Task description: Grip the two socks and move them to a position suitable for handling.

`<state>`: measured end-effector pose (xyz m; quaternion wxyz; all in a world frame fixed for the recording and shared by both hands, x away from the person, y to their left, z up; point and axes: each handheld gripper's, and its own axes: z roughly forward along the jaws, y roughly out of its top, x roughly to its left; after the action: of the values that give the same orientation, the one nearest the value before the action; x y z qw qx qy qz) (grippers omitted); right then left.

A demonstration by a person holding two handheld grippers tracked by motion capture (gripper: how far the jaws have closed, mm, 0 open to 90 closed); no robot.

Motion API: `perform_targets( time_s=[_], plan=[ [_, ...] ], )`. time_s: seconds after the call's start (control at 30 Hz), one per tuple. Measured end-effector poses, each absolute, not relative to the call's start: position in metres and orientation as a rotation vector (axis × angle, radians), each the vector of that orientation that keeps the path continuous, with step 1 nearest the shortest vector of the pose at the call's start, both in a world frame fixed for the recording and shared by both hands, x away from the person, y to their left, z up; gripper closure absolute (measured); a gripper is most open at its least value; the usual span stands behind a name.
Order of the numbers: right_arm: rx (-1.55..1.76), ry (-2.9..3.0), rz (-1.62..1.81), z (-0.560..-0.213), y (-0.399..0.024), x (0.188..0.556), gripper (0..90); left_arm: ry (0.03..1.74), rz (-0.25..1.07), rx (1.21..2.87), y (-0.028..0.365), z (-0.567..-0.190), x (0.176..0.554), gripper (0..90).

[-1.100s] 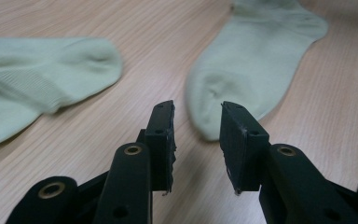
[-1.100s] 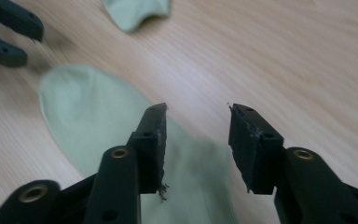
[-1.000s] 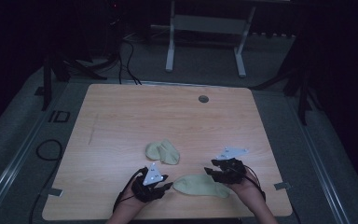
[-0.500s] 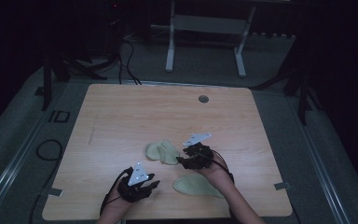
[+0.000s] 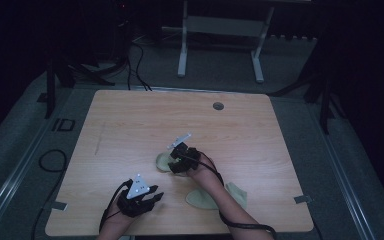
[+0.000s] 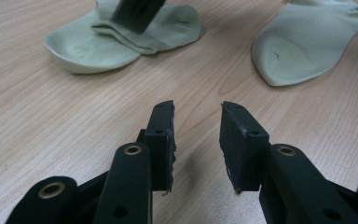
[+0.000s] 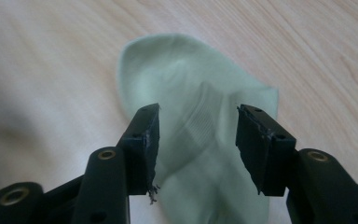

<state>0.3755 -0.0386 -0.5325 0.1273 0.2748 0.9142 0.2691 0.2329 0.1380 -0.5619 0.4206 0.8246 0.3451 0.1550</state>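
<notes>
No container stands on the wooden tabletop (image 5: 130,120); two pale green socks lie loose on it. The folded sock (image 5: 164,161) lies near the middle of the tabletop, and the right hand-held gripper (image 5: 176,161) hovers right over it. In the right gripper view that sock (image 7: 191,140) lies under and between the jaws, which have just been opening and stand apart without pressing on the fabric. The second sock (image 5: 200,199) lies flat nearer the front edge, and the person's right forearm crosses over it and hides its middle.

The left hand-held gripper (image 5: 150,196) sits near the front edge, to the left of the second sock, its jaws parted with only bare wood between them (image 6: 196,135). From there the folded sock (image 6: 121,39) is partly covered by a dark blurred part of the other gripper, and the second sock (image 6: 307,42) is cut off at the top edge.

The far half of the tabletop is open, apart from a small round grommet (image 5: 218,106) near the back edge. The surroundings beyond the tabletop are dark and hard to make out.
</notes>
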Motion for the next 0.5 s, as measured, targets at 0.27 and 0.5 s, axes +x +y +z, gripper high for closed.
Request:
perform_targets(
  time_s=[0.27, 0.5],
  plan=[
    [0.834, 2.667, 0.740, -0.549, -0.025, 0.383, 56.5, 0.873, 0.370, 2.049, 0.136, -0.563, 0.233, 45.5],
    [0.822, 2.636, 0.725, -0.548, -0.026, 0.383, 81.7, 0.884, 0.368, 2.043, 0.135, -0.564, 0.233, 31.4]
  ],
)
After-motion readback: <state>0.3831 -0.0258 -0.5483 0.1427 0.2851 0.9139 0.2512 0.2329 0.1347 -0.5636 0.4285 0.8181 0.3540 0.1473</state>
